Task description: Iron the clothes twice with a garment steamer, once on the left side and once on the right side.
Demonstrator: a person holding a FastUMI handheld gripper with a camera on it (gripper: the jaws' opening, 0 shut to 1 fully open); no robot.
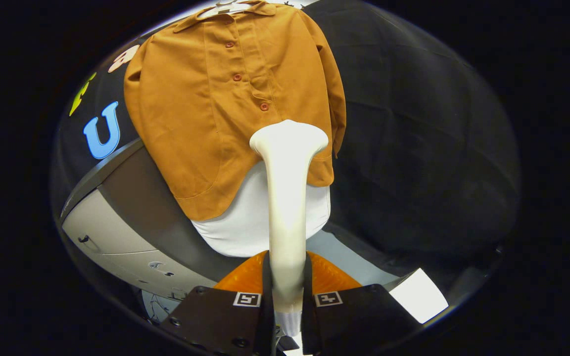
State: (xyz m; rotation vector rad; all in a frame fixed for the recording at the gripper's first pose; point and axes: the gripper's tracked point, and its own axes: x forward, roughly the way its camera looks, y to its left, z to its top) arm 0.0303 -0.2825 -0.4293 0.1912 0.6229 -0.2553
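Observation:
An orange-brown button shirt [215, 99] hangs on a hanger [225, 7] against the black cloth wall, over a white garment [245, 222] that shows below its hem. My gripper [287, 296] is shut on the handle of a cream garment steamer [287, 198]. The steamer rises straight ahead from between the fingers. Its wide head [289, 138] lies against the shirt's lower right part, just under the lowest button and near the hem.
A grey and brown cabinet [126, 217] stands at the lower left, under the shirt. An orange object [329, 277] sits just beyond the fingers, behind the steamer handle. A white sheet [418, 294] lies at the lower right.

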